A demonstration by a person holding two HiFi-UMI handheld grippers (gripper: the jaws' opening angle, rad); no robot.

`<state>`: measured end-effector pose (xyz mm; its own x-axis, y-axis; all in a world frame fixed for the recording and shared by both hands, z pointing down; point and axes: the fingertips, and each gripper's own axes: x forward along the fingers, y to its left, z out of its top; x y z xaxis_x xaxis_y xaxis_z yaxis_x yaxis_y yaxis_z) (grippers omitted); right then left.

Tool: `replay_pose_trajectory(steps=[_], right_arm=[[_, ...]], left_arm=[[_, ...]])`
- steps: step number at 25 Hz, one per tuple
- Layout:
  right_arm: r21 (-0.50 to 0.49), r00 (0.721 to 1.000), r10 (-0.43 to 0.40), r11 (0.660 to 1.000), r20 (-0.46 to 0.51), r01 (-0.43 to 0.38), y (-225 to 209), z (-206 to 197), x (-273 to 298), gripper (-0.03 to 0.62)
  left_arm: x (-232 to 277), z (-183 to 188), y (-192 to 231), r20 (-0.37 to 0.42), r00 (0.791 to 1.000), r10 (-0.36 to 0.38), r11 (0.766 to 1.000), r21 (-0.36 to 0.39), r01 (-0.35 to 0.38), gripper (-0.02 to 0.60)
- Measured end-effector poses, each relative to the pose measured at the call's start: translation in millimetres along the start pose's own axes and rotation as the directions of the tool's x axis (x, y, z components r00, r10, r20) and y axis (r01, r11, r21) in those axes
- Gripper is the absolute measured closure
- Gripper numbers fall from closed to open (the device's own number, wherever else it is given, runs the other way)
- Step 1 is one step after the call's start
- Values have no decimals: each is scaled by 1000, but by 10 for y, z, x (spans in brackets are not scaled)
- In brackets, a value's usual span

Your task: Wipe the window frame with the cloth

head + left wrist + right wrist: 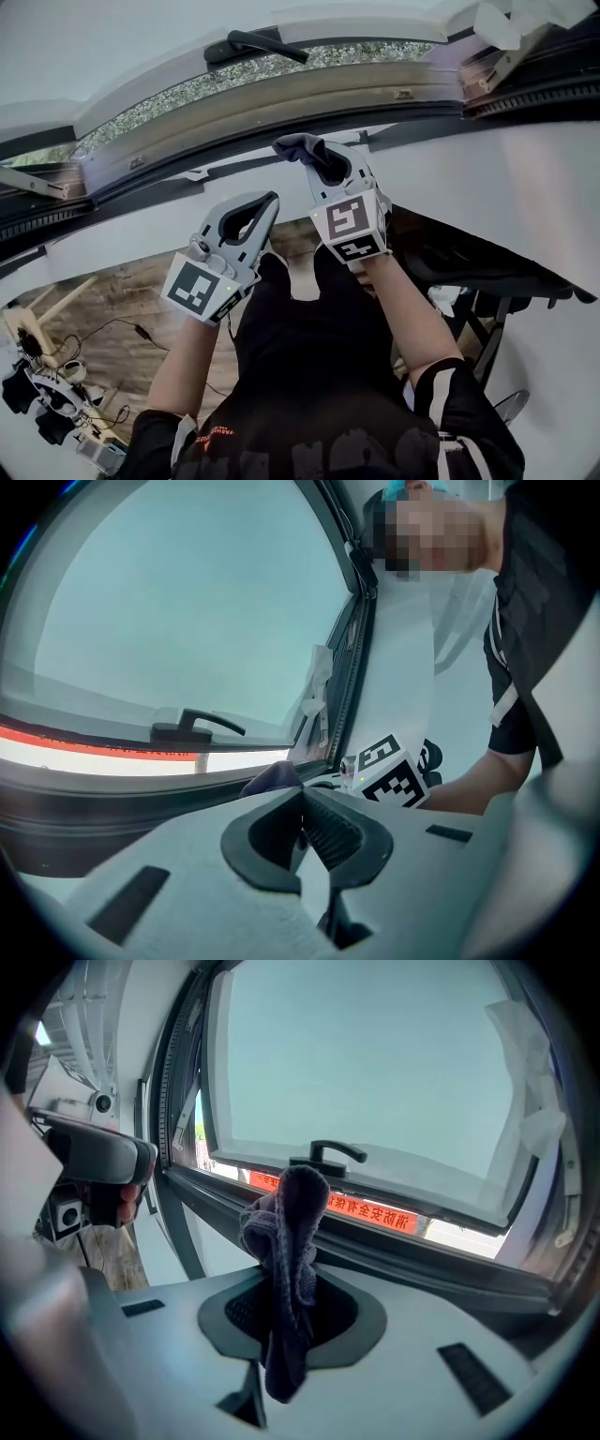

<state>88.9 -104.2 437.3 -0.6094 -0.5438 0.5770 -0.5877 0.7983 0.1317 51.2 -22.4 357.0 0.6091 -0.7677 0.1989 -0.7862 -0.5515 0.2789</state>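
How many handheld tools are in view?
2. The left tool sits shut and empty below the window frame; the right tool, beside it, holds the cloth up near that frame.

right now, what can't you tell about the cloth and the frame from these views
- Whether the cloth touches the window frame: in the head view, the bunched cloth and the right gripper cover the spot; the right gripper view gives no depth.
- Print on the red strip: right gripper view, too small.
- Frame's left end: head view, cut off by the edge.

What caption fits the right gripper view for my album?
Right gripper holds a dark cloth near the window frame.
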Motion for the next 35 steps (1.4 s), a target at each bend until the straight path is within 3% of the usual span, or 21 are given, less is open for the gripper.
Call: replay_pose_trajectory(steps=[15,35], right_arm=[[118,995,-97,988,-17,99,-720,-411,-295,533],[238,967,-254,937,-30,254,-1697,-853,-686,533]], left_arm=[[595,1,-351,-38,996,-83,996,20,84,561],[1143,-18,-713,-74,985,-158,986,42,161,561]])
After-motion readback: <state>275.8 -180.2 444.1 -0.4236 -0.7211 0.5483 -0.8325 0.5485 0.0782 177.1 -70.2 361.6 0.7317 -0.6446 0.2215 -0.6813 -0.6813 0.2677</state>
